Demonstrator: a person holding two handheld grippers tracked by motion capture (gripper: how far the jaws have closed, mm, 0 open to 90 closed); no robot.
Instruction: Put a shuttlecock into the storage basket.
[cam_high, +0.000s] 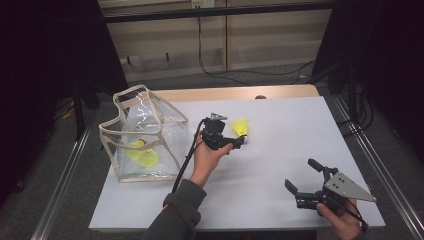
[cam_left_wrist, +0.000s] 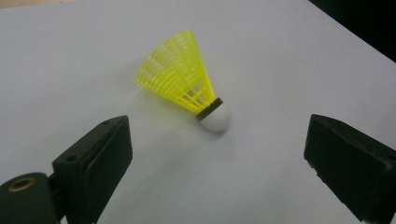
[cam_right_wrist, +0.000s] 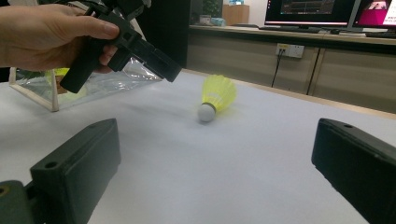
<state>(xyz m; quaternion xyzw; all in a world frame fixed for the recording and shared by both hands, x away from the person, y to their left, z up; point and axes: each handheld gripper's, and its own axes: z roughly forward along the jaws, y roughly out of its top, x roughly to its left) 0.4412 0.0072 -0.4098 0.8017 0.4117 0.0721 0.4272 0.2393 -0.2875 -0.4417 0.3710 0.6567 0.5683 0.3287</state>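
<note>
the yellow shuttlecock (cam_left_wrist: 187, 77) lies on its side on the white worktop (cam_high: 280, 125), near the middle, its white cork tip resting on the surface and its mesh skirt flaring away from the left claw (cam_high: 239, 142). that claw hovers just beside it, jaws spread wide on either side of the cork without touching it, held in the person's left hand (cam_high: 207, 155). to the left, well apart from the shuttlecock, stands a clear plastic bag (cam_high: 142, 135) with beige trim, its mouth open upward, with more yellow shuttlecocks (cam_high: 142, 152) lying inside. the right claw (cam_high: 302, 175) sits near the worktop's front right corner, also spread wide and gripping nothing, pointing toward the shuttlecock from well away.
</note>
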